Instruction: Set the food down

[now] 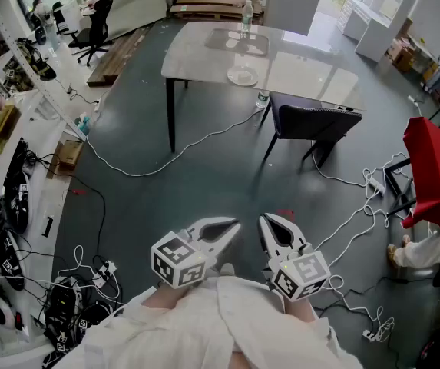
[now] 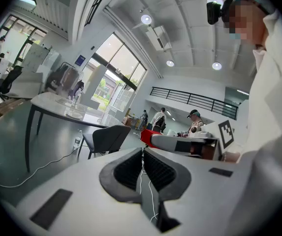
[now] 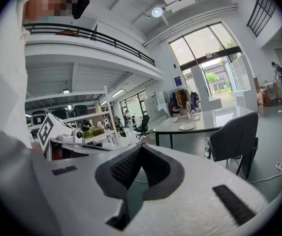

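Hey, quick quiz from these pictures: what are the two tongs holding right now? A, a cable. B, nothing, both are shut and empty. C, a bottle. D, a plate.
B: the left tongs and the right tongs each show their jaws closed tip to tip with nothing between them, and the plate lies far off on the table.
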